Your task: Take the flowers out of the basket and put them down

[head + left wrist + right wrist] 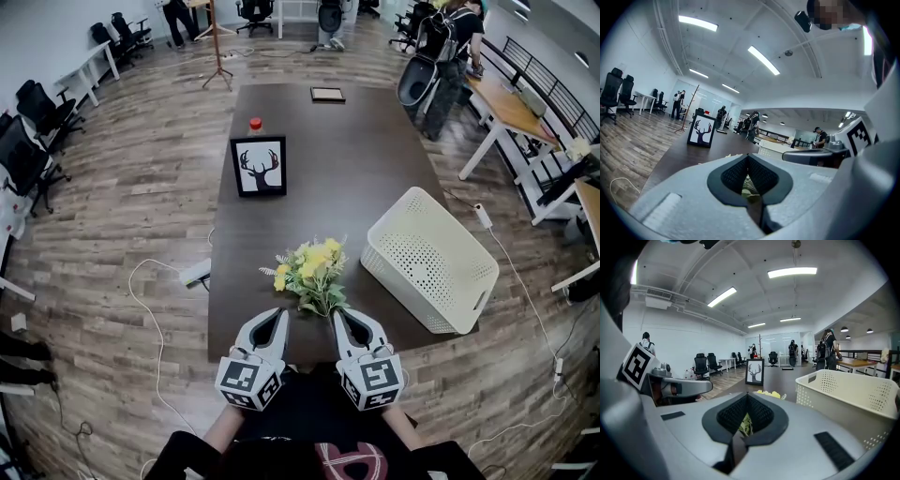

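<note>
Lower centre, the left gripper (277,319) sits clenched beside the flowers (312,270), which lie on the table (356,159). The right gripper (343,321) is clenched too, apparently on nothing. The basket (431,258) stands at right. The putting-down looks finished; next, both grippers need only draw clear.

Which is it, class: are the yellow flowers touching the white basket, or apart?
Apart. The head view shows a strip of bare table between the flowers and the basket.
</note>
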Available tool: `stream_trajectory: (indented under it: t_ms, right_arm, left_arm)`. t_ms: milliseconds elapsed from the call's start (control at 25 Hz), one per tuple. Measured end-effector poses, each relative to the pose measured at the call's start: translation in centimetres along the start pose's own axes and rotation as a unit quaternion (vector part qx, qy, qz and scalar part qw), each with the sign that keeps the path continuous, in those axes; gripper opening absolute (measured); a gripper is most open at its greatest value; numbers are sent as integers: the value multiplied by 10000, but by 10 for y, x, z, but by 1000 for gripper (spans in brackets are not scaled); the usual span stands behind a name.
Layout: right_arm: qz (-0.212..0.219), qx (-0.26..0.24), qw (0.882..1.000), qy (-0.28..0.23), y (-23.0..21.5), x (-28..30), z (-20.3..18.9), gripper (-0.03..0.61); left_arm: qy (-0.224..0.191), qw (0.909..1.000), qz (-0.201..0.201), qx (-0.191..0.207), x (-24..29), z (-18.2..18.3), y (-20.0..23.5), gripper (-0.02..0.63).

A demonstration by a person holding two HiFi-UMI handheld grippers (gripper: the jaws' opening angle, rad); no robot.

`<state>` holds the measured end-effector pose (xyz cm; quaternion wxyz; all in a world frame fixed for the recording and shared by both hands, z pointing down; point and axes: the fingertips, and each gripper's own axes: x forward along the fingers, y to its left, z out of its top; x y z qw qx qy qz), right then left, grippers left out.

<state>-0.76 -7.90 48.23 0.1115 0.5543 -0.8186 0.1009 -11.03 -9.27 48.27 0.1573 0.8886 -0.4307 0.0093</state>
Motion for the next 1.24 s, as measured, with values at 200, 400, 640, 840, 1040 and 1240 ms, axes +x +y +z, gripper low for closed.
stream_trajectory:
  t_ms: [200, 400, 640, 840, 1040, 1240]
  right_arm:
    - [-37, 104, 9999, 3, -1, 0, -3, 7]
    - [-54, 175, 9998, -3, -2, 2, -3, 6]
    - [-27, 143, 9999, 31, -1, 3, -5, 6]
    - [-16, 130, 9999, 29, 1, 4, -4, 6]
    - [10, 112, 9999, 45, 2, 5, -4, 6]
    - [45, 88, 9999, 70, 1, 6, -6, 6]
  left_arm:
    - [-15, 10000, -8, 24, 0, 0, 0, 8]
    - [-39, 10000, -4, 36, 1, 2, 2, 7]
    - [-57, 10000, -16, 43, 3, 2, 1, 7]
    - [-74, 9999, -32, 62, 2, 4, 2, 7]
    - [-76, 9999, -53, 81, 3, 5, 1, 8]
    - [-62, 9999, -43, 72, 5, 4, 0, 8]
